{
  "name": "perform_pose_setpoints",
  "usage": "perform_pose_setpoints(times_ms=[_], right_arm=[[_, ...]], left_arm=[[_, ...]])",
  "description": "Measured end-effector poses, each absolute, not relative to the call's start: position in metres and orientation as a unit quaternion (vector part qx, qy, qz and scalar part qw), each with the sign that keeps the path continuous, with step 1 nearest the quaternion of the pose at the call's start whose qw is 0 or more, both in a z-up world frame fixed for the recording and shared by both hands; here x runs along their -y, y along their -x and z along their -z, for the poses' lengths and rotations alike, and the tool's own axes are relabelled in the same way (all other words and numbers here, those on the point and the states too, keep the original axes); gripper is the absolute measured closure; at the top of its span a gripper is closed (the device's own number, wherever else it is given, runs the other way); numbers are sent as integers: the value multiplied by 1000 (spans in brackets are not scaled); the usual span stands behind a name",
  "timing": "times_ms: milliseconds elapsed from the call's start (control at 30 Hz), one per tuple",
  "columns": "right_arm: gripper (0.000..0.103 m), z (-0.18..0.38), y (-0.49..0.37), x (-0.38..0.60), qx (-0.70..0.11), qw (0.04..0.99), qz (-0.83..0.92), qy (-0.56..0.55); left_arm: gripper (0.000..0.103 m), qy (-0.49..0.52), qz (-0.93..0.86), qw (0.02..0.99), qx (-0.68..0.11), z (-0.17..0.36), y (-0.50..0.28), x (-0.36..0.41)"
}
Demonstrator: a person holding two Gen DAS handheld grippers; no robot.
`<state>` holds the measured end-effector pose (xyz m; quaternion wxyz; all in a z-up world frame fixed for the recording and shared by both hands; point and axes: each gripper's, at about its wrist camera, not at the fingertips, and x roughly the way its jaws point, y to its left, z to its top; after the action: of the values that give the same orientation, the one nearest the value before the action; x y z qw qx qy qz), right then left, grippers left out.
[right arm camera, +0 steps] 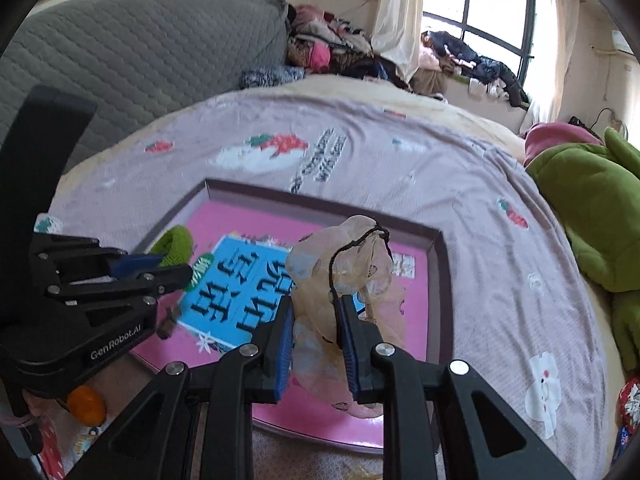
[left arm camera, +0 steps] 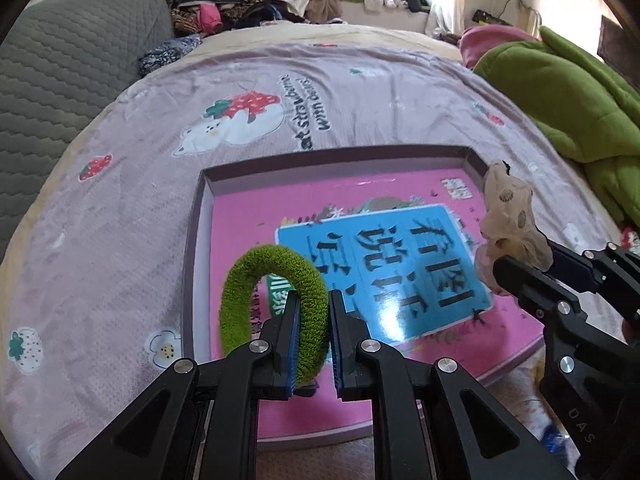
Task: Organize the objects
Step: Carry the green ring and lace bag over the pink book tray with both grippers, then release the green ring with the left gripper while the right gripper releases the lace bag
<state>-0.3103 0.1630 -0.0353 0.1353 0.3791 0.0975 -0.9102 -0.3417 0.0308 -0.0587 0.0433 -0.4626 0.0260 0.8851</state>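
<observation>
We hold one item in each gripper, both over the shallow box [left arm camera: 192, 240] that lies on the strawberry-print bedspread [left arm camera: 120, 184].

The left gripper [left arm camera: 313, 328] is closed down on the green terry hair tie [left arm camera: 276, 300]. Its pads pinch the right side of the loop, and the rest arches up and to the left of the jaws. The loop stands upright, its open plane roughly across our line of sight. It hangs above the near-left corner of the box, with the pink book [left arm camera: 360, 216] lying flat inside, below and ahead of it.

The right gripper [right arm camera: 316, 340] is clamped narrow on the sheer beige scrunchie [right arm camera: 344, 280]. The fabric bunches up above the jaws and spills below them; a thin black cord [right arm camera: 352, 248] loops over the top. From the left wrist view it sits near the box's right wall, toward the far-right corner.

The key relation: the box floor is straight below both grippers, so the drop looks like a short way down, not a reach. We cannot tell how high either item hangs above the book. The left item is over the near-left part, the right item over the right side, and the two grippers are well apart, so both look free to release without clashing. We judge either hand equally placed to let go first.
</observation>
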Motion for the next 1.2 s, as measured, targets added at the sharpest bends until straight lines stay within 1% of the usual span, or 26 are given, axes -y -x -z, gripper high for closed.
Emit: perform_pose_setpoints(times_ms=[233,333,400,533,600,633,700,767,833,867,933,1000,1067,1200], right_arm=[[80,59,321,-162,-103,129,897,-411],[80,63,322,-159,-125,113,895,-413],[80,69,325,-160,-121,111,889,-426],[75,74,329,-165,-107,109,884,-442],[74,72,328,-166,-104,109,886,-438],[73,71,328,-167,-98,112,887,-437],[65,69,329,-172,-71,123,887,-439],[60,67,329,-174,-56,127,888,-438],[56,65,328,-172,-68,122,891,-433],[55,63,327,-170,-70,122,892,-429],[53,60,327,-171,-63,126,894,-424],[50,57,326,-169,-63,127,896,-421],[49,53,324,-168,-67,125,899,-413],[48,44,322,-170,-65,122,906,-401]], left_arm=[[88,469,-882,30,-45,72,348,-31],[88,472,-880,31,-44,75,349,-31],[85,480,-875,29,-50,81,351,-33],[83,493,-868,21,-61,93,353,-36],[77,493,-867,18,-67,94,354,-36],[76,492,-868,16,-69,93,354,-36],[73,490,-869,20,-64,89,353,-35],[71,484,-873,20,-53,84,352,-32],[64,481,-875,19,-56,81,353,-31],[58,481,-875,21,-57,79,352,-30],[54,479,-876,27,-54,76,352,-30],[46,476,-877,34,-45,71,351,-29],[43,477,-877,44,-42,68,350,-29],[42,468,-882,43,-30,59,348,-26]])
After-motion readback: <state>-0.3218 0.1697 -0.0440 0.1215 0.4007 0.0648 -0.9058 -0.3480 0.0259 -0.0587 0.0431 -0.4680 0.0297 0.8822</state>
